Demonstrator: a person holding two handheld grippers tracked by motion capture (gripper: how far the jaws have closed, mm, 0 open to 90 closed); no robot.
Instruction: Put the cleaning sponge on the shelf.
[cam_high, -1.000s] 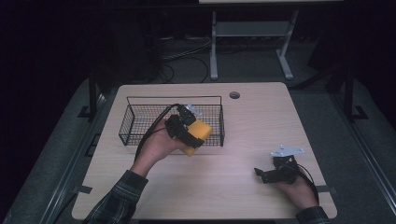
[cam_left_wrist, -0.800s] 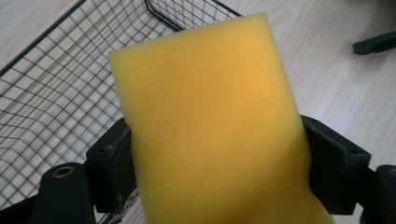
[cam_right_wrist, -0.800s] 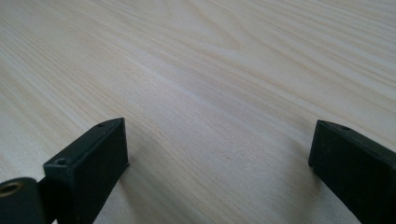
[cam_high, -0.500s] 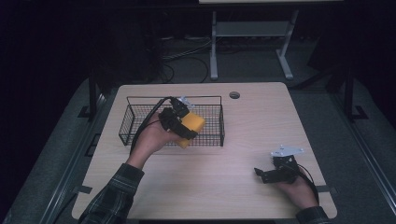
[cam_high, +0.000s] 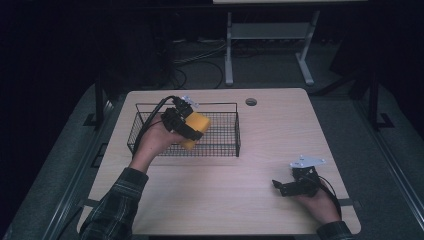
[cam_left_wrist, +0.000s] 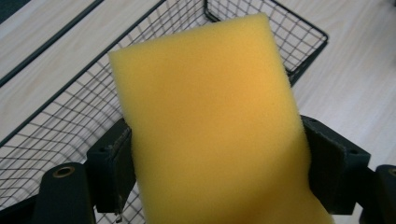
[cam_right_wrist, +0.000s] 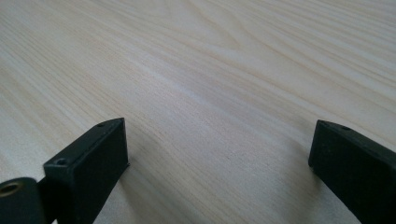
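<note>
over the wire basket (cam_high: 227, 125) in the high view: left gripper (cam_high: 186, 124) clamped on a yellow sponge (cam_high: 196, 127), held above the mesh, not yet dropped in. right gripper (cam_high: 278, 187) resting near the table's (cam_high: 220, 200) near right corner.

along the left gripper view: sponge (cam_left_wrist: 210, 126) squeezed between both jaws, basket (cam_left_wrist: 60, 116) beneath; release probably all that remains.

along the right gripper view: jaws wide apart, holding nothing, bare table (cam_right_wrist: 210, 70) beneath.

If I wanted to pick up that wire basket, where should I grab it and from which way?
Probably grip the top rim of the wire basket, coming down from above. The walls are thin open mesh with a stiffer bar along the top, so a gripper could close over that bar. The right-hand end looks freest, since the left gripper holds the yellow sponge over the middle.
</note>
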